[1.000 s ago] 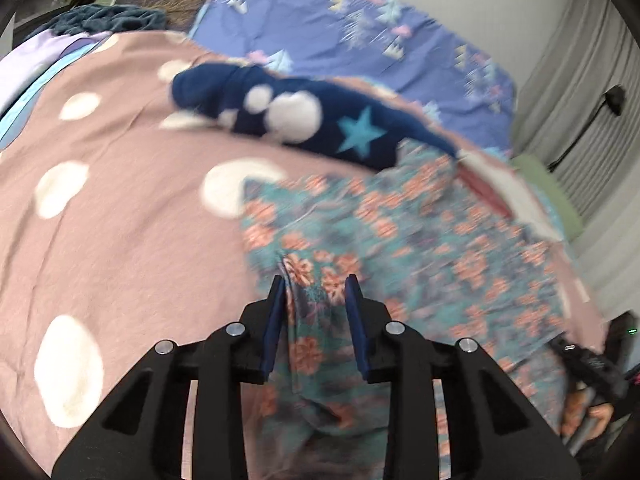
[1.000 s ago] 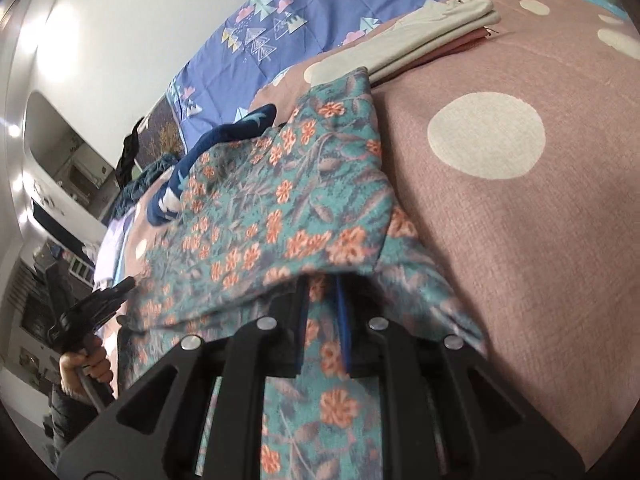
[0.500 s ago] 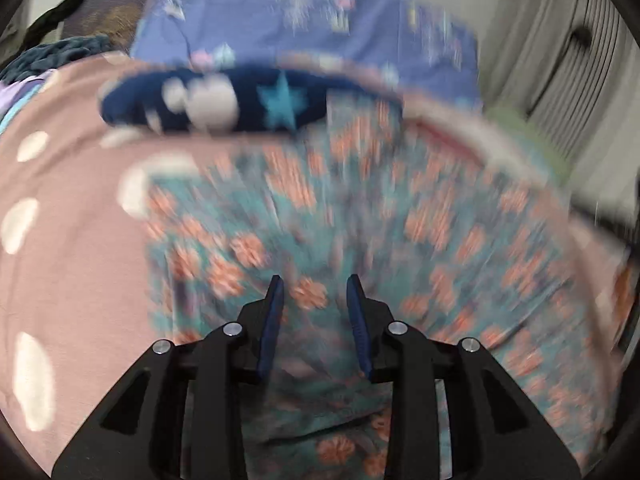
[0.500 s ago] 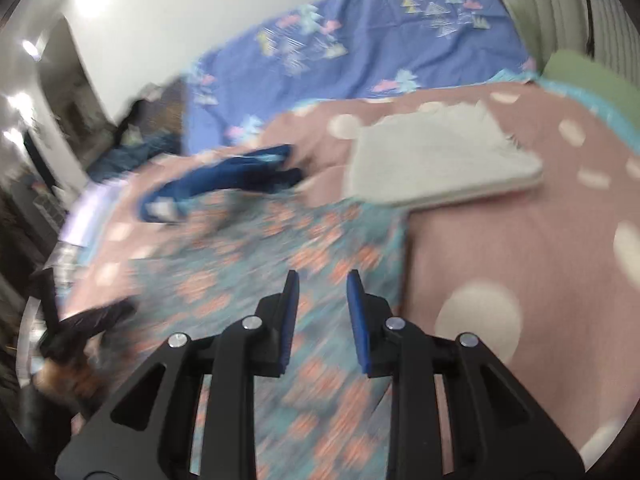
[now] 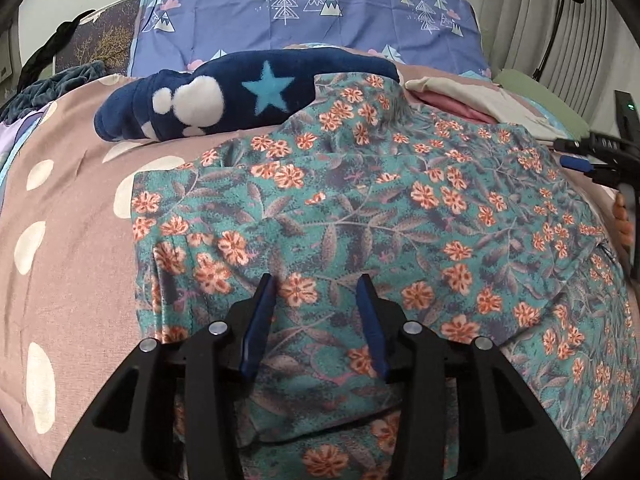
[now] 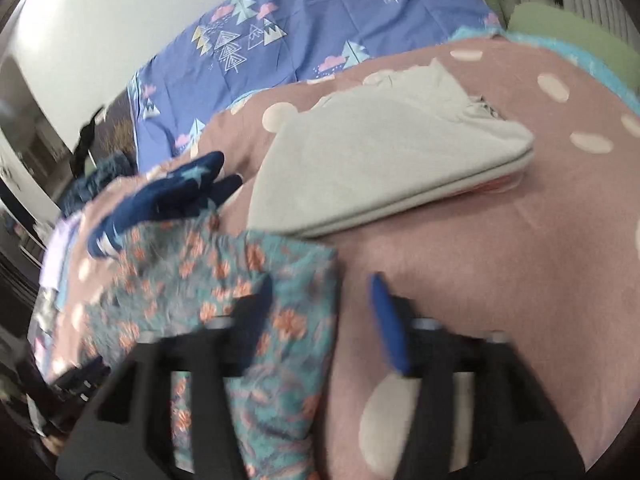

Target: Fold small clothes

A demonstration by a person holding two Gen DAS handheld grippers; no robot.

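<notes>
Floral garment (image 5: pixel 360 216) lies spread on the polka-dot bed cover (image 5: pixel 72 216), just in front of the navy star fleece (image 5: pixel 240 96). Left gripper (image 5: pixel 316 292) hovers over it, fingers spread, holding nothing. Right gripper (image 6: pixel 324 292), blurred, fingers spread at the garment's edge beside the folded grey stack (image 6: pixel 380 168).
</notes>
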